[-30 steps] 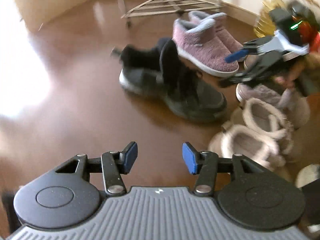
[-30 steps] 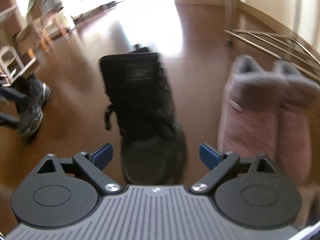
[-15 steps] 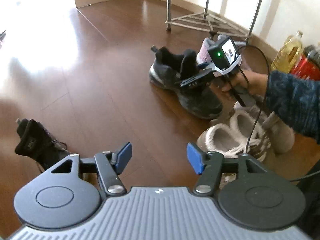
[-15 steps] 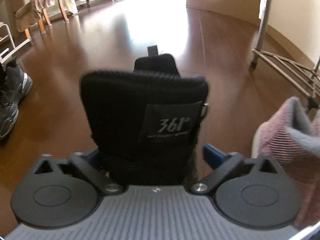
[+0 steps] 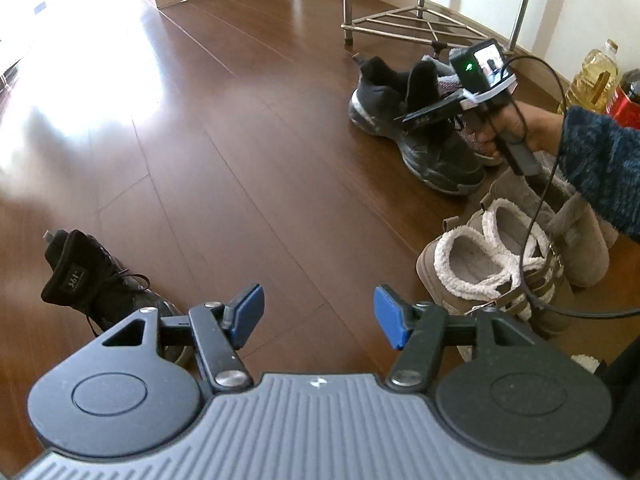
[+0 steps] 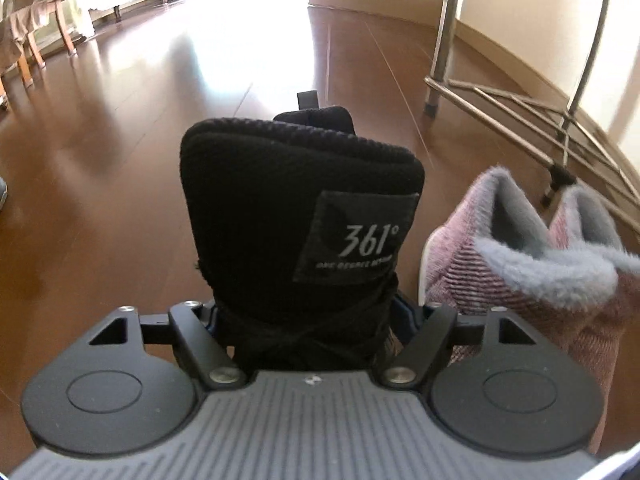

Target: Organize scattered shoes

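A black high-top sneaker stands on the wooden floor, its labelled tongue towards me. My right gripper straddles its laced instep; the jaws are closing, the shoe fills the gap and the pads are mostly hidden behind it. In the left wrist view that sneaker sits at the upper right with the right gripper over it, held by a hand. The matching black sneaker lies at the lower left. My left gripper hangs open over bare floor with nothing between its fingers.
Pink ribbed slippers with grey fleece stand right of the held-over sneaker. Beige fleece-lined boots and a taller beige boot sit at the right. A metal rack stands by the wall, beside an oil bottle. Chairs stand far left.
The right gripper moved forward over the black sneaker and its jaws narrowed around it. The left gripper pulled back and up from the shoes, widened slightly, and the second black sneaker came into view.
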